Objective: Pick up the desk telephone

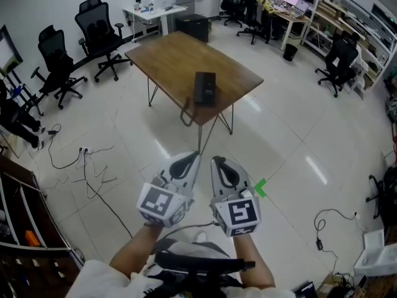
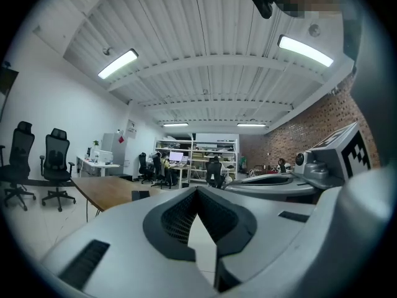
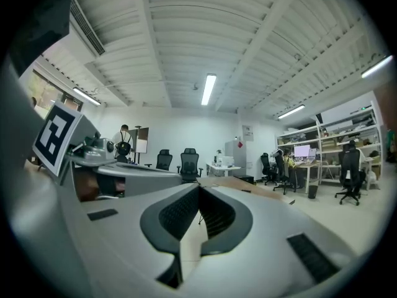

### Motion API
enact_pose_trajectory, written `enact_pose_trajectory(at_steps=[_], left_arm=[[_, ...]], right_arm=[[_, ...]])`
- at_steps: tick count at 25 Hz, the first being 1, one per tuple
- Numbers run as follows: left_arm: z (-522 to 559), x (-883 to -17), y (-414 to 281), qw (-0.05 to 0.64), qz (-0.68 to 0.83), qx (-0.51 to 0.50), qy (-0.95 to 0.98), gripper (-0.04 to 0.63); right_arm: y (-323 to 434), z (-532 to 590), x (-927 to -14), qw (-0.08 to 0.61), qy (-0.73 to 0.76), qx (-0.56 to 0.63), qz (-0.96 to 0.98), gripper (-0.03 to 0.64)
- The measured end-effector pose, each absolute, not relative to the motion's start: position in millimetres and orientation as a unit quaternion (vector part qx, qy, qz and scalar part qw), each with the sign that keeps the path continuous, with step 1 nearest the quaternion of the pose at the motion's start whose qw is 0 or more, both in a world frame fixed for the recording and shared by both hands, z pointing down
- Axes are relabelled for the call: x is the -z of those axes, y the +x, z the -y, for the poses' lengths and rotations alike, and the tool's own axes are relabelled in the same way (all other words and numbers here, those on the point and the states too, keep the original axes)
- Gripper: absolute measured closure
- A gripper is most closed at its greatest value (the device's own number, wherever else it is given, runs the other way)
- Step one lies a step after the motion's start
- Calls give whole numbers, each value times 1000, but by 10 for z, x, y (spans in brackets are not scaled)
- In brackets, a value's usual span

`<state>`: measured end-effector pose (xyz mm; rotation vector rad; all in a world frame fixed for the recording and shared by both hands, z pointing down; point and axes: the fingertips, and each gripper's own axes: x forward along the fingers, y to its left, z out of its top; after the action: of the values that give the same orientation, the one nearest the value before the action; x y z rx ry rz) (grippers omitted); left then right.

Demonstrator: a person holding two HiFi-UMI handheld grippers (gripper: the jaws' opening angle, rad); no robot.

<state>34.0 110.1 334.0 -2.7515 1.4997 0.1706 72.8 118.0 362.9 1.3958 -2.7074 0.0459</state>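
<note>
Now: desk telephone [image 1: 205, 87] on wooden table [image 1: 167, 54], well ahead; left gripper [image 1: 196, 156], right gripper [image 1: 215, 160], fingers clenched, empty.

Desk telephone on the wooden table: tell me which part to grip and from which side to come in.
Grip the desk telephone across its narrow width, coming down from above on the near side. It lies flat close to the nearest corner of the table, long axis pointing away from the person, so its long sides are likely easiest for jaws to span. Finer detail is too small to tell.
</note>
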Motion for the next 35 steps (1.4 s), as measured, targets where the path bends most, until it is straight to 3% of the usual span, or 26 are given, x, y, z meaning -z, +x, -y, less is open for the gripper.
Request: enact_pose_trajectory(at_steps=[35], left_arm=[[1,-3495,226,-7,-497,-61,-866,595]], right_arm=[[679,-27,-3773,66,439,-8,896,617]])
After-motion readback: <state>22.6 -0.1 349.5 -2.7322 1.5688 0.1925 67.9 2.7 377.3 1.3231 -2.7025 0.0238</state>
